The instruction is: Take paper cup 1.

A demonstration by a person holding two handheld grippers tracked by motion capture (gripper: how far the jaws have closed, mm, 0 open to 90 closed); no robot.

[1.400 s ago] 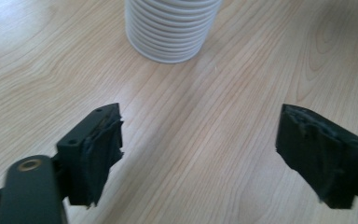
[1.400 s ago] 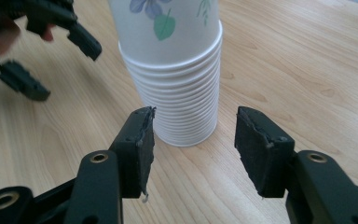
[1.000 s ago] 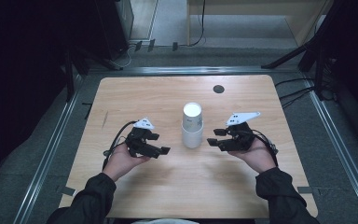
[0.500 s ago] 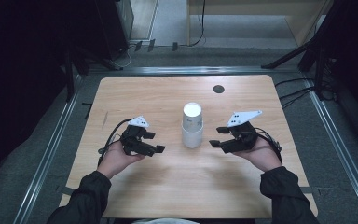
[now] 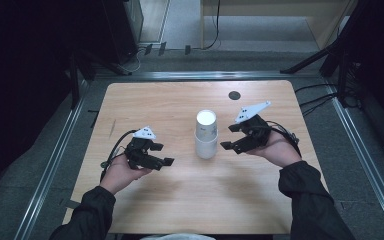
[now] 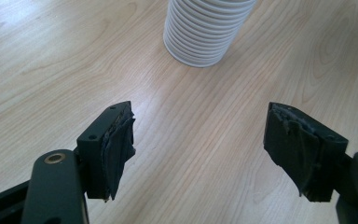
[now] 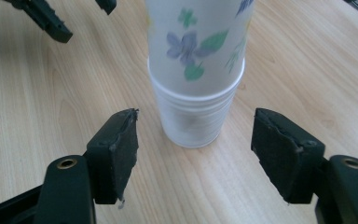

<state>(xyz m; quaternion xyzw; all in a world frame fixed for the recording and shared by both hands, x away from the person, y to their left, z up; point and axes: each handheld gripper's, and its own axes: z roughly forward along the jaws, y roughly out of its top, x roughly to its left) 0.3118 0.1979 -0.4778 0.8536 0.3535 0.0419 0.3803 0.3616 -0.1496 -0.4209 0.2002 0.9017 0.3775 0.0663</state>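
Note:
A stack of white paper cups (image 5: 206, 135) stands in the middle of the wooden table (image 5: 155, 105). Its upper cup carries a flower print (image 7: 196, 60), and many rims lie layered at its base (image 6: 200, 42). My left gripper (image 5: 163, 154) hovers to the stack's left, pointing at it. Its jaws (image 6: 198, 140) have just been closing a little but stand apart, with bare wood between them. My right gripper (image 5: 230, 136) is close to the stack's right side. Its jaws (image 7: 193, 144) have just been opening, and the stack sits just beyond the gap, untouched.
A small black round mark (image 5: 234, 95) lies on the table behind the right gripper. Metal rails (image 5: 60, 150) frame the table on both sides and at the back. Cables (image 5: 111, 150) trail from each gripper. The left gripper's jaw tips (image 7: 51, 18) show beyond the stack.
The right gripper's jaws have gone from shut to open, and that hand has lifted slightly beside the stack. The left gripper has hardly moved, its jaws a little narrower.

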